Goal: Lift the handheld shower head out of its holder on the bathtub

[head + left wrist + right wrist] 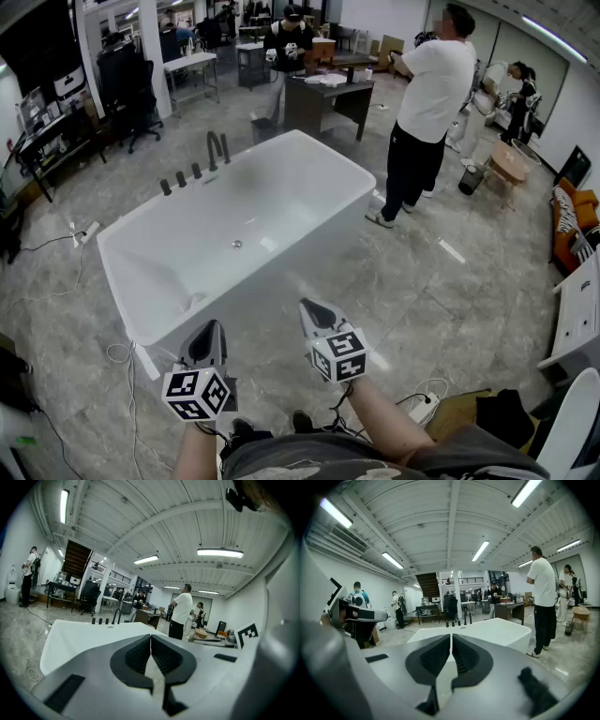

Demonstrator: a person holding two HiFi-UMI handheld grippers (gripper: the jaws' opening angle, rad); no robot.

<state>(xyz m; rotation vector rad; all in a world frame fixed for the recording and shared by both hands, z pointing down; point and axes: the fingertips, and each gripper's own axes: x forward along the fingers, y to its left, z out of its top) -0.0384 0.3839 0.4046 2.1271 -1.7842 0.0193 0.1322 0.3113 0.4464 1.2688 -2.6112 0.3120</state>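
A white freestanding bathtub [309, 159] stands ahead of me. On its far left rim is a row of dark fittings: a curved spout [214, 145], a straight upright piece beside it that looks like the handheld shower head [226, 148], and three low knobs [181, 178]. The same fittings show small and far off in the left gripper view [115, 616] and the right gripper view [468, 617]. My left gripper [214, 326] and right gripper [307, 305] are side by side, short of the tub's near wall. Both are shut and hold nothing, as their own views show [151, 637] [451, 636].
A person in a white shirt [427, 112] stands at the tub's far right corner. Cables [122, 366] and a power strip [422, 405] lie on the marble floor near me. Desks [323, 94], office chairs [127, 80] and other people fill the room behind.
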